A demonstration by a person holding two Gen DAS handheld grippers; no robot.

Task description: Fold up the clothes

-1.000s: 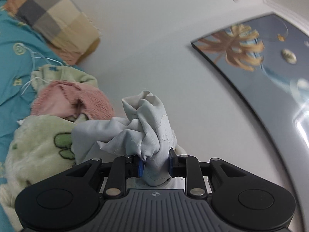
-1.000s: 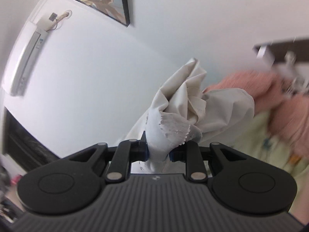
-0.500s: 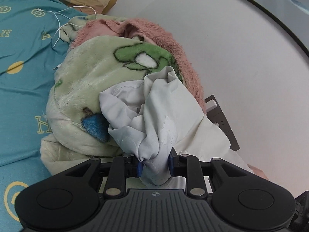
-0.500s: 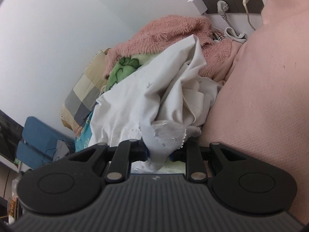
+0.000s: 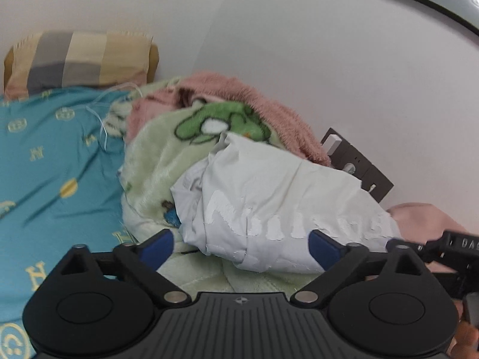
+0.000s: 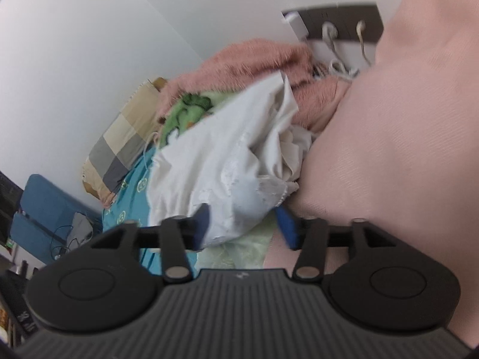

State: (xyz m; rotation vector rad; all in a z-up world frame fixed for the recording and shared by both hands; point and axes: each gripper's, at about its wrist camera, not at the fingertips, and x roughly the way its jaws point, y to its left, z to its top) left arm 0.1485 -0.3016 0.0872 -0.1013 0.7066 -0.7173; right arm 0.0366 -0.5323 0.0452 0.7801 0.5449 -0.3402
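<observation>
A crumpled white garment [image 5: 269,206] lies on a pale green fleece blanket [image 5: 161,161] at the head of the bed. My left gripper [image 5: 239,245] is open, jaws wide apart, with the garment's near edge between the blue pads but not held. The same white garment [image 6: 221,164] shows in the right wrist view. My right gripper [image 6: 245,224] is open, its blue pads either side of the garment's lace hem, no longer pinching it.
A pink fluffy blanket [image 5: 269,110] lies behind the green one. A pink pillow [image 6: 389,149] is at the right. A checked pillow [image 5: 77,59] and teal sheet [image 5: 54,164] are left. A dark wall socket panel [image 5: 359,167] with plugs is behind.
Both grippers swung the white garment down from the air onto the green blanket, then opened and let it go. It now rests there, spread wider.
</observation>
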